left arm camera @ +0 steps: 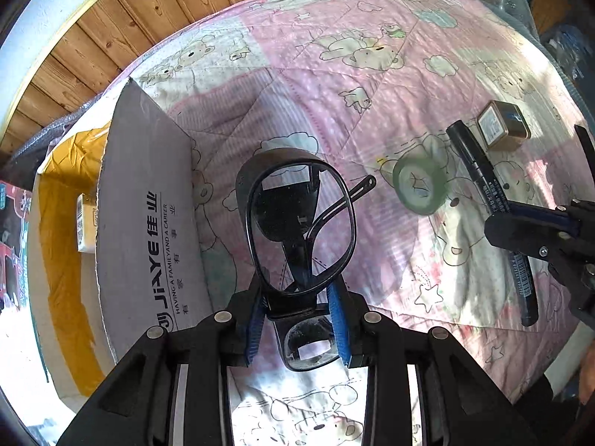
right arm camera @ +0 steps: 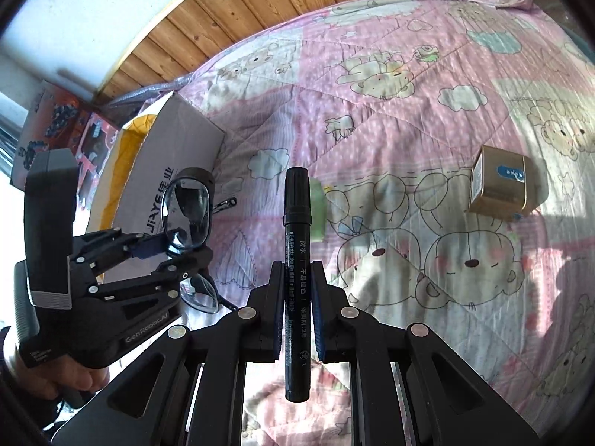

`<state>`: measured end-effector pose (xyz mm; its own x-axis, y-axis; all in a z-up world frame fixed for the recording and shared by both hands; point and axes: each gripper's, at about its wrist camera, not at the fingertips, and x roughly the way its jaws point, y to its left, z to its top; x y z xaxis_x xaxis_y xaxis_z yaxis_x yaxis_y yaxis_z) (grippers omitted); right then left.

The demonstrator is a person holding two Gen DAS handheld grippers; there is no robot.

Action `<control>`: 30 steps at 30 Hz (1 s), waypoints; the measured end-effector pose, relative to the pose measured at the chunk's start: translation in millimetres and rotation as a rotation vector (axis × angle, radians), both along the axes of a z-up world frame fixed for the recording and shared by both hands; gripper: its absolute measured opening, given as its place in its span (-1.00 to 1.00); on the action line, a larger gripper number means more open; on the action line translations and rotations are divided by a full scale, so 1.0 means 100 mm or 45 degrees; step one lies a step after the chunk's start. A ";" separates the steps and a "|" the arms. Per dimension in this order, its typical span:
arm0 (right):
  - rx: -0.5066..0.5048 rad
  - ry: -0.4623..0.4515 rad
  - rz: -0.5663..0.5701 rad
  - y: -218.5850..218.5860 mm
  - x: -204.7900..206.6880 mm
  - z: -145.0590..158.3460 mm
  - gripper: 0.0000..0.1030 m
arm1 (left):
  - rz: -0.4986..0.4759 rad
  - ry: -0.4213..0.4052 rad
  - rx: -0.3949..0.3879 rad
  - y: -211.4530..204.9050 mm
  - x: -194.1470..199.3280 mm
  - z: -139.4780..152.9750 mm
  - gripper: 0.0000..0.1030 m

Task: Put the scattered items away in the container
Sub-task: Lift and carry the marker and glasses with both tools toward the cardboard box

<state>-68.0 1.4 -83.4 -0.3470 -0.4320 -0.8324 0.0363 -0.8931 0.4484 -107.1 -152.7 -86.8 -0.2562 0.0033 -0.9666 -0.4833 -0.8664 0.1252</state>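
Glasses [left arm camera: 301,223] sit clamped at the bridge between my left gripper [left arm camera: 299,325] jaws, raised above the pink quilt [left arm camera: 372,74] just beside the cardboard box [left arm camera: 145,223], which stands open at the bed's left edge. My right gripper [right arm camera: 297,312] has its jaws closed narrow on the black marker [right arm camera: 296,278], cap pointing forward. On the quilt I see a green tape roll [left arm camera: 418,184] and, beyond it to the right, a small gold box [right arm camera: 500,186], both well apart from the cardboard box
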 end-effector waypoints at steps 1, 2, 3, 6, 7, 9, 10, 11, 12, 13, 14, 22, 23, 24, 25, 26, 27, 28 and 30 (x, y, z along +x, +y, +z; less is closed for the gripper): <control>-0.009 -0.004 -0.010 0.02 0.02 -0.01 -0.74 | -0.012 0.000 0.006 0.03 0.02 0.01 -0.37; -0.021 -0.007 -0.019 0.04 0.04 -0.02 -0.74 | -0.022 0.002 0.010 0.06 0.03 0.02 -0.37; -0.027 -0.005 -0.024 0.05 0.05 -0.02 -0.74 | -0.026 -0.003 0.019 0.08 0.04 0.04 -0.37; -0.036 -0.001 -0.033 0.08 0.09 -0.02 -0.74 | -0.031 -0.007 0.045 0.15 0.05 0.07 -0.37; -0.035 0.001 -0.035 0.09 0.11 -0.01 -0.74 | -0.031 -0.008 0.059 0.17 0.05 0.09 -0.37; -0.035 0.005 -0.036 0.09 0.14 0.01 -0.74 | -0.036 0.001 0.073 0.25 0.02 0.08 -0.37; -0.033 0.008 -0.035 0.08 0.14 0.02 -0.74 | -0.037 0.001 0.087 0.27 0.02 0.10 -0.37; -0.031 0.011 -0.032 0.07 0.14 0.04 -0.74 | -0.037 0.003 0.098 0.28 0.03 0.12 -0.37; -0.029 0.015 -0.026 0.06 0.15 0.06 -0.74 | -0.038 0.011 0.101 0.28 0.05 0.15 -0.37; -0.025 0.018 -0.021 0.04 0.16 0.07 -0.74 | -0.036 0.016 0.110 0.28 0.07 0.18 -0.37; -0.022 0.020 -0.016 0.03 0.17 0.09 -0.74 | -0.030 0.014 0.128 0.27 0.09 0.21 -0.37; 0.015 0.049 0.060 -0.22 0.20 0.24 -0.74 | 0.033 0.060 0.207 0.06 0.19 0.39 -0.37; 0.020 0.053 0.070 -0.25 0.20 0.26 -0.74 | 0.042 0.067 0.216 0.02 0.20 0.41 -0.37; 0.026 0.057 0.081 -0.28 0.20 0.28 -0.74 | 0.052 0.068 0.229 -0.01 0.21 0.43 -0.37; 0.033 0.062 0.092 -0.32 0.20 0.31 -0.74 | 0.063 0.070 0.242 -0.04 0.22 0.45 -0.37; 0.040 0.068 0.104 -0.35 0.19 0.33 -0.74 | 0.072 0.077 0.251 -0.07 0.22 0.48 -0.37; 0.047 0.073 0.115 -0.39 0.19 0.35 -0.74 | 0.080 0.083 0.260 -0.10 0.23 0.50 -0.37; 0.053 0.079 0.127 -0.43 0.19 0.38 -0.74 | 0.088 0.087 0.271 -0.13 0.24 0.52 -0.37; 0.068 0.091 0.149 -0.50 0.18 0.42 -0.74 | 0.106 0.098 0.288 -0.18 0.25 0.56 -0.37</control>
<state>-50.0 -48.9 -41.1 -0.3563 -0.4290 -0.8301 0.1717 -0.9033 0.3931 -82.5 -171.0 -30.8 -0.3374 0.1931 -0.9213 -0.4059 -0.9129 -0.0427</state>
